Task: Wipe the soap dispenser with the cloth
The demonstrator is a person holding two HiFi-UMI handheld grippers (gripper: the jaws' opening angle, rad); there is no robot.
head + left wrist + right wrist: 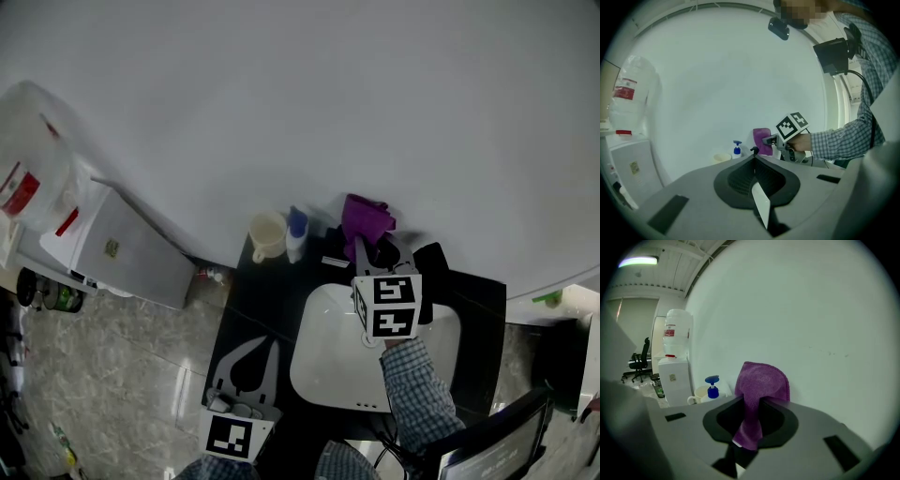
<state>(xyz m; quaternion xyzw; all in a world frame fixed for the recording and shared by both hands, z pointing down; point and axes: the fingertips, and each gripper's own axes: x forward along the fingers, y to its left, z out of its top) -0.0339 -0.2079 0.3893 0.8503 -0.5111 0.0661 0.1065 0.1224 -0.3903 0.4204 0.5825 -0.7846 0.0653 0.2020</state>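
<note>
Right gripper [364, 242] clamped the purple cloth [366, 217] by the wall, near the soap dispenser [296, 232] standing beside a cup [267, 236] on the worktop [267, 300]; left gripper [255, 345] hung closed, empty.

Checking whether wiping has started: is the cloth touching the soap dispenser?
Apart. The head view shows a clear gap between the cloth, held in the right gripper, and the dispenser.
</note>
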